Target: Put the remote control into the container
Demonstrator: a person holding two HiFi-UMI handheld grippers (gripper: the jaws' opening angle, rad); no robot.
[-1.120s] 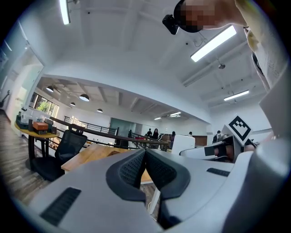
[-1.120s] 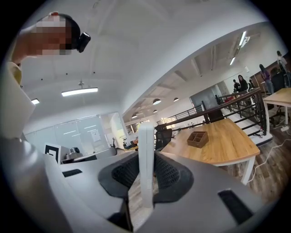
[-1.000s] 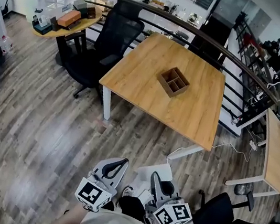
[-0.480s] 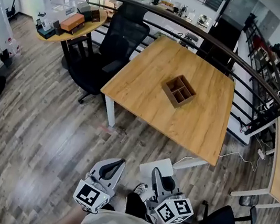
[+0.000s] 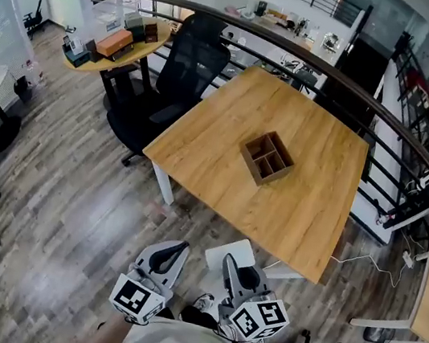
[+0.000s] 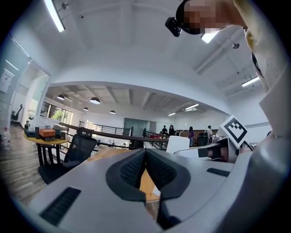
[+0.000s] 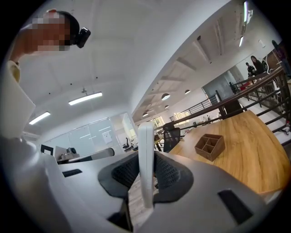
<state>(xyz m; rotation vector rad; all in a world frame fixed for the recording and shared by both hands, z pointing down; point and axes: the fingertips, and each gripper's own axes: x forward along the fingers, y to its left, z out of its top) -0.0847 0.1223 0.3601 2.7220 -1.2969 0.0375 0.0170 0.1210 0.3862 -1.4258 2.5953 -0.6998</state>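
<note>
The right tool (image 5: 236,271) is clenched on the remote (image 7: 145,150), which stands upright and edge-on between the pads, so the grip looks firm enough for carrying. The left tool (image 6: 145,159) is closed with nothing inside; I think it is not needed for this job. Both are held near the body, well apart from the surface (image 5: 226,152). The container (image 5: 266,157) stands there with its compartments open upward, not yet approached.

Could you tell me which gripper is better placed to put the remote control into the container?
The right gripper: its jaws clamp the white remote control, and the container shows ahead of it on the table. The left gripper is shut with nothing between its jaws.
</note>
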